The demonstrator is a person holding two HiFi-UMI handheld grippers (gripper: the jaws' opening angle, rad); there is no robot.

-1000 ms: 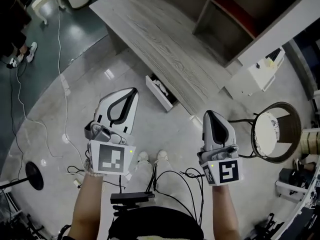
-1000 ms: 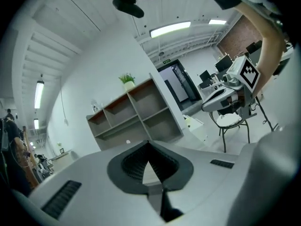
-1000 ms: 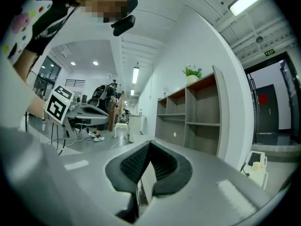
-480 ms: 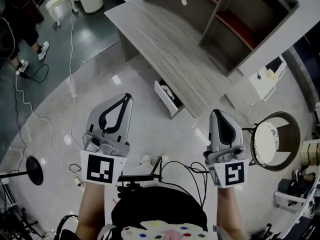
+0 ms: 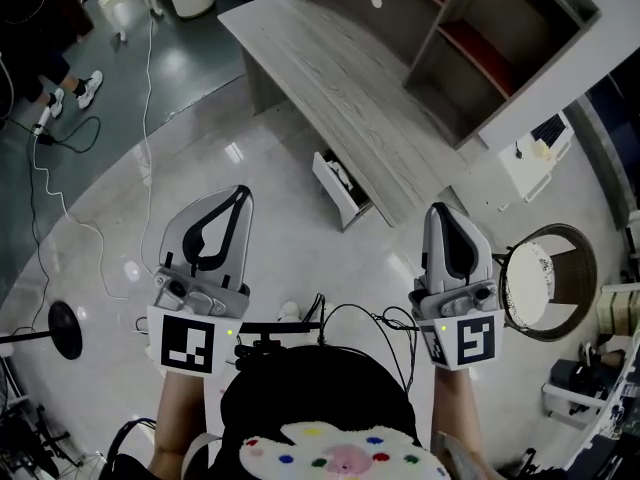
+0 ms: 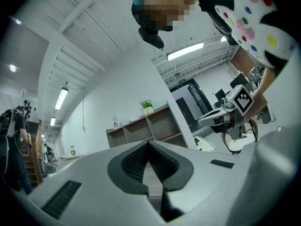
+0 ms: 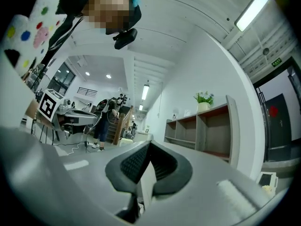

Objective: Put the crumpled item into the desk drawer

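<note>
In the head view the grey wooden desk (image 5: 340,68) stands ahead, and its white drawer (image 5: 337,190) is pulled out over the floor. Something white and crumpled (image 5: 343,175) lies in the drawer. My left gripper (image 5: 240,192) is held low at the left, away from the desk, jaws shut and empty. My right gripper (image 5: 441,208) is level with it at the right, also shut on nothing. In the left gripper view the left gripper's (image 6: 148,143) pads meet, and the right gripper (image 6: 221,117) shows beyond. The right gripper view shows its own tips (image 7: 149,144) closed.
An open shelf unit (image 5: 480,28) stands on the desk's far side. A round-seated chair (image 5: 545,273) is at the right. Cables (image 5: 145,138) trail over the floor at the left, near a black stand base (image 5: 62,328). A person's legs (image 5: 50,58) show at the upper left.
Both grippers have sunk a little lower in the head view and stay shut. The view has drawn back from the desk, and the wearer's cap now shows at the bottom.
</note>
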